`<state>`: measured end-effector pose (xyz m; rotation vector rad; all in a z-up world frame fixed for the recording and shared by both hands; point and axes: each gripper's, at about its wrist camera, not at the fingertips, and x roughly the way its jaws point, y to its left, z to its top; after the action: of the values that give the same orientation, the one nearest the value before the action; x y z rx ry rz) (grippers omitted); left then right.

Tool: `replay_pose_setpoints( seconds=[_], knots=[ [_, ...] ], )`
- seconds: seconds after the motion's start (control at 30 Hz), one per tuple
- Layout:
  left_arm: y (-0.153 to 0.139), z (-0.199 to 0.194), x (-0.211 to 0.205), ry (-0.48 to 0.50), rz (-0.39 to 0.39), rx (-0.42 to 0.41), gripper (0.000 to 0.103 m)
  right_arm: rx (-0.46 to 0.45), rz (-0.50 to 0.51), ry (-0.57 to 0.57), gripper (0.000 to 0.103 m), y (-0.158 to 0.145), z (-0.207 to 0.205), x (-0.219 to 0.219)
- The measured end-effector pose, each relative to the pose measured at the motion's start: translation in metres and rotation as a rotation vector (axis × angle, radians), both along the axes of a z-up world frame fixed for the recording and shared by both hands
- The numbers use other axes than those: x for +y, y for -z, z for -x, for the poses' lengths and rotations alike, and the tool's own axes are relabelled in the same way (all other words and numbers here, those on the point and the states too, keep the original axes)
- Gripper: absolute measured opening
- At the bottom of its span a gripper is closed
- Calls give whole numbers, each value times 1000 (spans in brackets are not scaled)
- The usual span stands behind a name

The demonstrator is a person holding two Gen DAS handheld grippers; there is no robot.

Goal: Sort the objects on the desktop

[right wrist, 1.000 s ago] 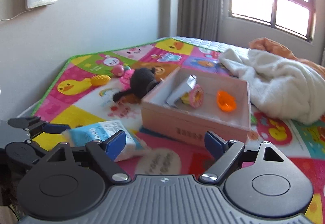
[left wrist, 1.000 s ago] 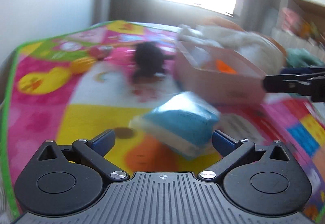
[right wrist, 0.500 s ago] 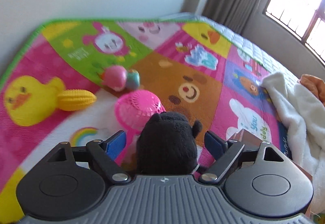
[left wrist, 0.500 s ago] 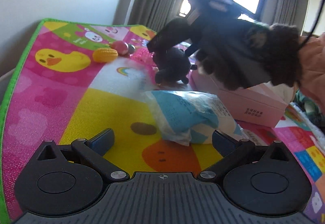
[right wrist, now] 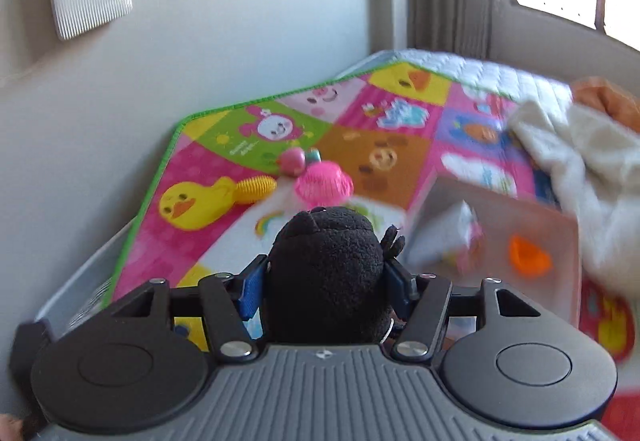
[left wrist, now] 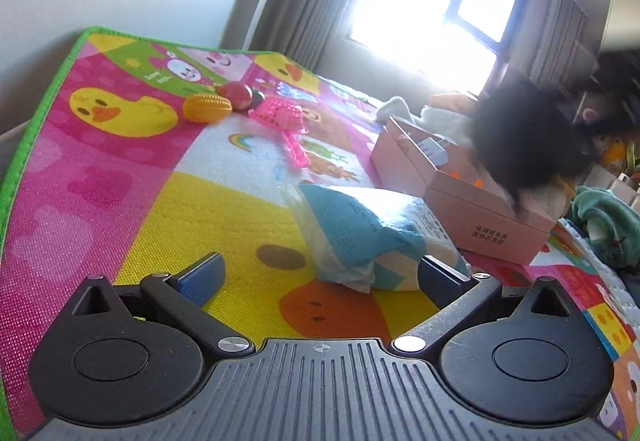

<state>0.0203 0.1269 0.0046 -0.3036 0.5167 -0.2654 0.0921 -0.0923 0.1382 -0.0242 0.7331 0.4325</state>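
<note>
The right gripper (right wrist: 325,283) has just closed & now pinches the black plush toy (right wrist: 326,273), lifted off the mat (left wrist: 120,181) vs. half a sec ago. The left gripper (left wrist: 320,277) is spread wide, the tissue pack (left wrist: 360,237) between its fingers untouched.

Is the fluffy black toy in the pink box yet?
Not yet. The fluffy black plush toy is squeezed between the right tongs, beside the open pink cardboard box.

play mat (left wrist: 120,209): tissue pack (left wrist: 360,237) near centre | box (left wrist: 472,209) right of pack | spiky ball (left wrist: 208,108), round toy (left wrist: 236,96), hand fan (left wrist: 282,121) far left | blanket (right wrist: 592,161) far right behind box
</note>
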Motion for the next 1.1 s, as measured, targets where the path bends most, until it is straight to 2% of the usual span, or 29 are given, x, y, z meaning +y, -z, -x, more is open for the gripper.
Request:
replay_pose_setpoints(
  seconds=[0.2, 0.27, 0.4, 0.47, 0.6, 0.7, 0.83, 0.9, 1.0, 1.03, 1.1],
  knots=[
    [-3, -1, -7, -8, -56, 14, 103, 243, -193, 164, 61, 60, 51, -73],
    [-3, -2, -10, -9, -76, 22, 103, 263, -233, 186, 61, 75, 67, -86],
    [-8, -4, -14, -1, -113, 48, 103, 192, -216, 214, 64, 81, 94, -106],
    [-16, -5, -19, 20, -143, 62, 103, 115, -166, 252, 73, 77, 107, -114],
    [-36, -4, -47, 69, -271, 30, 103, -29, -39, 327, 81, 73, 130, -131],
    [-45, -13, -67, 48, -325, 39, 103, -67, -25, 373, 84, 74, 146, -148],
    [-41, -39, -86, 11, -327, 114, 103, -107, -60, 413, 84, 74, 164, -168],
    [-35, -51, -95, -23, -355, 162, 103, -129, -86, 433, 84, 72, 171, -176],
    [-33, -57, -99, -65, -351, 186, 103, -149, -89, 453, 90, 71, 180, -183],
    [-35, -55, -101, -51, -337, 186, 103, -152, -80, 454, 90, 72, 183, -183],
    [-38, -45, -110, 71, -294, 185, 103, -155, -60, 447, 90, 76, 187, -182]
  ],
)
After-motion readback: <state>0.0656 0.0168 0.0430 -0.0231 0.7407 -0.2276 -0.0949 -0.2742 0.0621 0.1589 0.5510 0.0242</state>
